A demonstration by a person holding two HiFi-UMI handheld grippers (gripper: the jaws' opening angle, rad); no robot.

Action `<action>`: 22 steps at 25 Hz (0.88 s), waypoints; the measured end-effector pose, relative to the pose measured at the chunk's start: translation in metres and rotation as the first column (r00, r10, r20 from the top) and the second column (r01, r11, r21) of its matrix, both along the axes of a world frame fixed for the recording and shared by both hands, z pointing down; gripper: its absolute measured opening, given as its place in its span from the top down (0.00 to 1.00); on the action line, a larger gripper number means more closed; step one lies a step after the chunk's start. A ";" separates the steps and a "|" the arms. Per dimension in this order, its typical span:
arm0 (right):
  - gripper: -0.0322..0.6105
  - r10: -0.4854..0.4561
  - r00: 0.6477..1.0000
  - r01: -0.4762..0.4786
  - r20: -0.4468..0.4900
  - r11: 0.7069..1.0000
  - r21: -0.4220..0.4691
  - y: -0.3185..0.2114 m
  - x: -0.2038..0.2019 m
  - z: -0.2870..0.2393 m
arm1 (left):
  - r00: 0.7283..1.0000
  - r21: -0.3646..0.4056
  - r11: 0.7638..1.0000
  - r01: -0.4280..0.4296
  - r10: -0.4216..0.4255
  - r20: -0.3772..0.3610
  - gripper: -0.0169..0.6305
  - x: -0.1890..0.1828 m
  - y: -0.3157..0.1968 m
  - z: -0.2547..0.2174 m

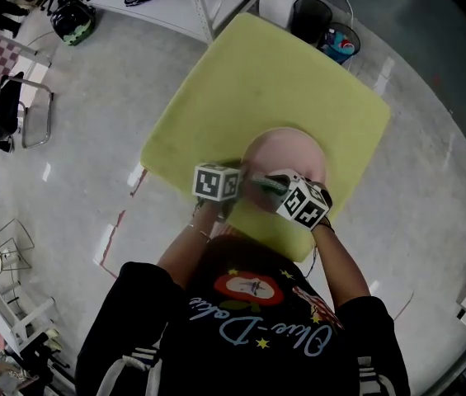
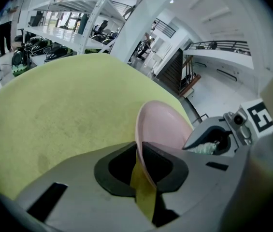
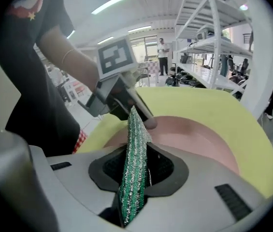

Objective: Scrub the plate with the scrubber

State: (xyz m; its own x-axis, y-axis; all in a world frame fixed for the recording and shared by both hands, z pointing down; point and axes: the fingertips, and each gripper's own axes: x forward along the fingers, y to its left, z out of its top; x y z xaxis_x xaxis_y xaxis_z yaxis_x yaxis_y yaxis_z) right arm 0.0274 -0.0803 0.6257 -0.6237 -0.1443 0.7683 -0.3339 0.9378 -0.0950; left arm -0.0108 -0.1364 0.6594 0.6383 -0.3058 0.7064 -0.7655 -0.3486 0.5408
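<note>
I am holding the pink plate (image 2: 164,125) by its rim with the left gripper (image 2: 143,167), whose fingers are pinching the edge from both sides. The plate is sitting on the yellow-green counter (image 2: 64,110), toward the side nearest my body, and is rising away from the fingers at a slant in the left gripper view. With the right gripper (image 3: 135,172) I am clamping the green scrubber (image 3: 135,144), its fingers pressing on the pad's flat faces while it is standing on edge and pointing over the plate toward the left gripper's fingers. I cannot tell whether the scrubber's far tip is touching the plate. Both grippers are meeting at the plate's near rim.
</note>
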 end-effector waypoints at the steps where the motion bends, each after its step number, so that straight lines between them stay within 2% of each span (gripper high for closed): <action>1: 0.84 0.026 1.000 -0.025 -0.009 0.999 0.028 -0.010 0.008 -0.002 | 1.000 0.001 1.000 0.000 0.000 0.000 0.92 0.001 0.000 0.000; 5: 0.84 0.106 0.993 -0.098 -0.057 0.988 0.122 -0.052 0.037 -0.005 | 1.000 0.004 1.000 0.008 -0.008 0.004 0.92 0.001 -0.002 0.001; 8: 0.84 0.132 0.988 -0.117 -0.083 0.979 0.168 -0.076 0.051 -0.006 | 1.000 0.004 1.000 0.013 -0.013 0.001 0.92 0.001 -0.003 0.001; 11: 0.84 0.117 0.985 -0.088 -0.128 0.973 0.215 -0.093 0.055 -0.004 | 1.000 0.004 1.000 0.011 -0.011 0.008 0.92 -0.002 -0.004 -0.001; 14: 0.84 0.058 0.985 -0.016 -0.163 0.969 0.247 -0.094 0.055 0.003 | 1.000 -0.001 1.000 0.013 -0.013 0.009 0.92 -0.001 -0.001 -0.001; 17: 0.84 0.001 0.984 0.044 -0.180 0.969 0.242 -0.087 0.052 0.010 | 1.000 -0.002 1.000 0.011 -0.011 0.013 0.92 -0.001 0.000 -0.001; 22: 0.84 -0.005 0.985 0.038 -0.174 0.982 0.188 -0.081 0.048 0.018 | 1.000 -0.004 1.000 0.009 -0.009 0.021 0.92 -0.004 -0.001 0.000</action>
